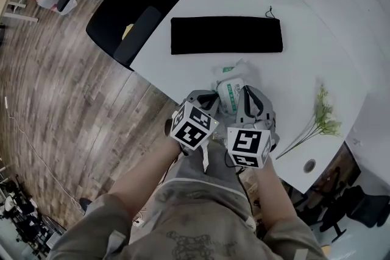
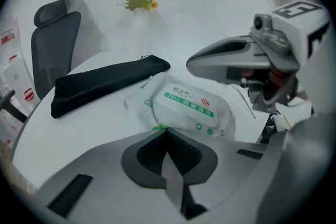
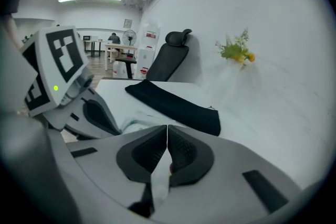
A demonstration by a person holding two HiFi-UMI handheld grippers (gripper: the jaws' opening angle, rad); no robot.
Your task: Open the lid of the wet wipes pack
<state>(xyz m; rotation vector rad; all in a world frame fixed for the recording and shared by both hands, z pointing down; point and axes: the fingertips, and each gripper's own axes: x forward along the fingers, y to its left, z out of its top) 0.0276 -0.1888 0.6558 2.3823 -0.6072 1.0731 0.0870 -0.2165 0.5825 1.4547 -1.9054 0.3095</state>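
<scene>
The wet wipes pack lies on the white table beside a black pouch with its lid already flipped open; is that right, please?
Not quite: the lid is closed and lies flat on the wet wipes pack, as the left gripper view shows. The rest holds: the pack lies on the white table beside the black pouch.

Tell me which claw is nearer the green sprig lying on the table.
Right. The right claw is beside the wet wipes pack on the side facing the green sprig, with bare table between them. The left claw is across the pack, farther off.
</scene>
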